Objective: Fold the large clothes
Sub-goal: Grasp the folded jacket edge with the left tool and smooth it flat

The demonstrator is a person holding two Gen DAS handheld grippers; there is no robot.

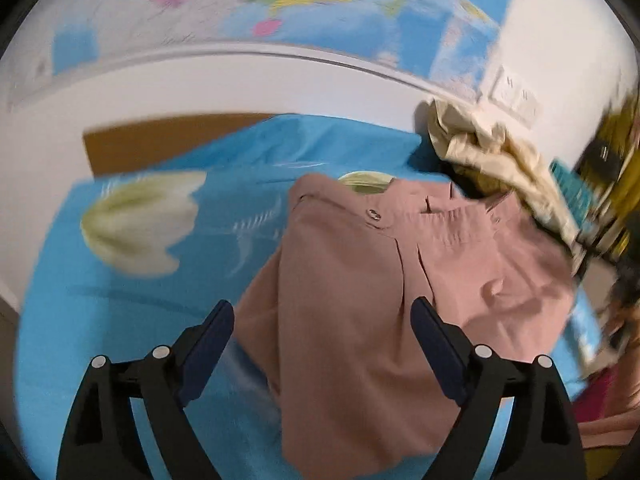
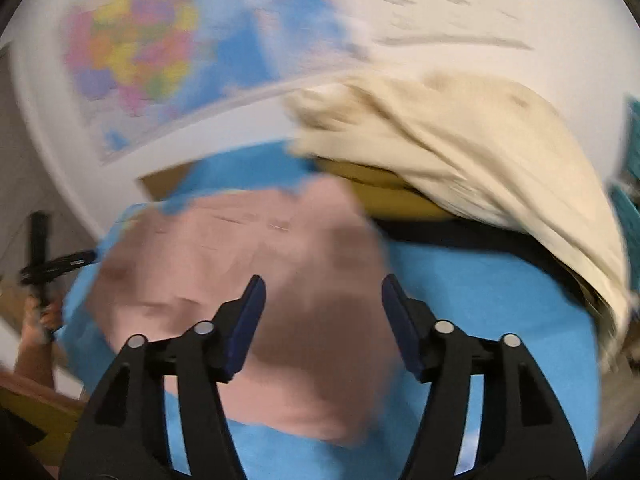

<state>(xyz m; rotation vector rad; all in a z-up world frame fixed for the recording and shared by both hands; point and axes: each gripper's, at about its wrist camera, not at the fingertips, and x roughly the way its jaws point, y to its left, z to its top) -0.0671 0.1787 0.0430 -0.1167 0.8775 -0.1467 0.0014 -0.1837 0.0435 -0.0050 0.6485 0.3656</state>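
Note:
A dusty-pink garment [image 1: 360, 280] with a button and waistband lies folded on the blue flowered cloth [image 1: 120, 320]. My left gripper [image 1: 322, 316] hovers above its near edge, open, with nothing between the pads. In the right wrist view the same pink garment [image 2: 240, 260] is blurred below my right gripper [image 2: 323, 296], which is open and holds nothing. At that view's left edge the left gripper [image 2: 44, 256] shows as a dark shape in a hand [image 2: 40, 320].
A cream garment [image 2: 460, 152] is heaped over dark and yellow things at the back right, also seen as a cream pile [image 1: 492, 156]. A coloured map [image 1: 280, 0] hangs on the white wall behind. A socket plate [image 1: 516, 96] is on the wall.

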